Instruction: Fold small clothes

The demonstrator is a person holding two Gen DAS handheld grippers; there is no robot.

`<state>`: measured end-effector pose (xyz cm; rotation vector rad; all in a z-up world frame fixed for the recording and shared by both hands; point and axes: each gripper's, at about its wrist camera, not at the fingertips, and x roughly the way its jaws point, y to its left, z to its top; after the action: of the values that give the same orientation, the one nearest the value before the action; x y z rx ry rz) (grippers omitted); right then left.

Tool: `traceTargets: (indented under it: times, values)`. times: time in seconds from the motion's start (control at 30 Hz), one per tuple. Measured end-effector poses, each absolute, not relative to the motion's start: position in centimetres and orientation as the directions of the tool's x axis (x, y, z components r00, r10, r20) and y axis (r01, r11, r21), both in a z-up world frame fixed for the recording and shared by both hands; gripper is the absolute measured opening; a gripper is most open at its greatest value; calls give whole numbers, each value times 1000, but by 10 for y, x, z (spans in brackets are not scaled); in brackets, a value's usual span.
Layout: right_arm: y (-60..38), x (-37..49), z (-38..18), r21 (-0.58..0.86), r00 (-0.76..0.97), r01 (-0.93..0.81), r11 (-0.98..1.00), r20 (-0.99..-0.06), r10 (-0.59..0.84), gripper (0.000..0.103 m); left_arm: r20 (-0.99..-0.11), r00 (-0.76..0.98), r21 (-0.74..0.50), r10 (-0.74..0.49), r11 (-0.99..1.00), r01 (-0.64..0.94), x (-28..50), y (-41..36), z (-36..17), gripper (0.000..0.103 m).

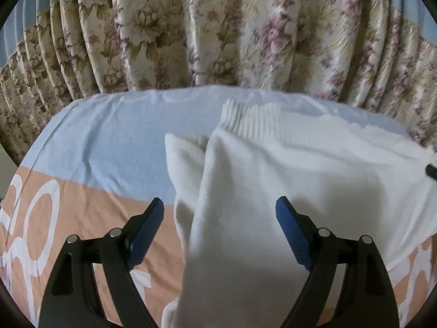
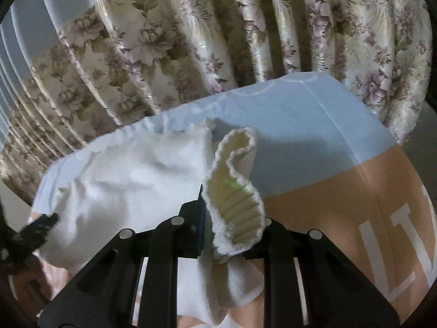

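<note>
A white knitted sweater (image 1: 286,169) lies on the bed, one sleeve folded across its body, the ribbed hem (image 1: 245,117) toward the curtain. My left gripper (image 1: 220,207) is open, its blue pads either side of the folded sleeve, just above it. In the right wrist view the sweater (image 2: 128,169) spreads to the left. My right gripper (image 2: 232,218) is shut on the ribbed cuff (image 2: 235,191) of a sleeve, lifted off the bed; the cuff curls up between the fingers. The left gripper's tip (image 2: 41,224) shows at the left edge.
The bed sheet is pale blue (image 1: 109,136) toward the back and peach with white lettering (image 2: 368,218) toward the front. A floral curtain (image 1: 218,27) hangs close behind the bed's far edge. The bed's right edge (image 2: 396,142) drops off to the floor.
</note>
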<state>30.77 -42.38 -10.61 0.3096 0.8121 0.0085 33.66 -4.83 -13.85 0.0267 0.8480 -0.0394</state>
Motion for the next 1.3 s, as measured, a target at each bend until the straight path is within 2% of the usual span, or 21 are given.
traceTargets:
  times: [0.07, 0.13, 0.2, 0.43, 0.47, 0.5, 0.53, 0.57, 0.67, 0.73, 0.77, 0.8, 0.87, 0.97, 1.3]
  values:
    - [-421, 309, -106, 280, 687, 115, 953, -716, 127, 20, -763, 646, 47, 16, 998, 30, 339, -45, -147, 85]
    - [-425, 316, -119, 360, 661, 112, 926, -723, 201, 21, -766, 642, 60, 30, 998, 26, 339, -39, -153, 90]
    - [-426, 317, -132, 366, 638, 127, 922, -742, 207, 22, -766, 642, 65, 44, 998, 10, 338, -29, -156, 96]
    - [-440, 309, -151, 417, 637, 148, 897, -734, 236, 23, -768, 640, 30, 31, 999, -13, 338, -15, -154, 96]
    - [-439, 309, -151, 413, 637, 150, 898, -736, 232, 31, -767, 641, 31, 32, 999, -12, 337, -15, -153, 96]
    - [-439, 309, -153, 405, 630, 168, 899, -745, 218, 62, -767, 641, 30, 31, 999, -13, 336, -15, -153, 96]
    - [-440, 309, -155, 409, 624, 182, 894, -751, 217, 71, -767, 640, 28, 30, 1000, -13, 337, -15, -153, 96]
    - [-441, 309, -157, 436, 633, 173, 883, -736, 239, 77, -767, 641, 26, 28, 1000, -13, 335, -14, -153, 96]
    - [-429, 309, -157, 380, 630, 157, 911, -749, 204, 77, -762, 647, 18, 21, 1000, -10, 335, -16, -151, 96]
    - [-424, 309, -157, 362, 629, 146, 921, -753, 196, 68, -761, 648, 13, 11, 1000, -2, 335, -18, -151, 96]
    - [-424, 309, -158, 374, 628, 138, 917, -749, 210, 47, -759, 651, 14, 9, 1000, 2, 334, -19, -151, 96]
    - [-426, 310, -160, 434, 626, 123, 892, -732, 270, 34, -757, 654, 16, 9, 1000, 5, 333, -20, -150, 96]
    - [-429, 309, -160, 459, 631, 119, 880, -719, 290, 23, -752, 659, 13, 2, 1000, 13, 330, -21, -149, 96]
    - [-421, 308, -148, 414, 645, 101, 905, -720, 257, 19, -740, 673, 14, 0, 1000, 16, 328, -21, -143, 96]
    - [-363, 313, -71, 366, 727, -8, 930, -637, 257, 18, -694, 720, -17, -31, 1000, 26, 323, -9, -105, 96]
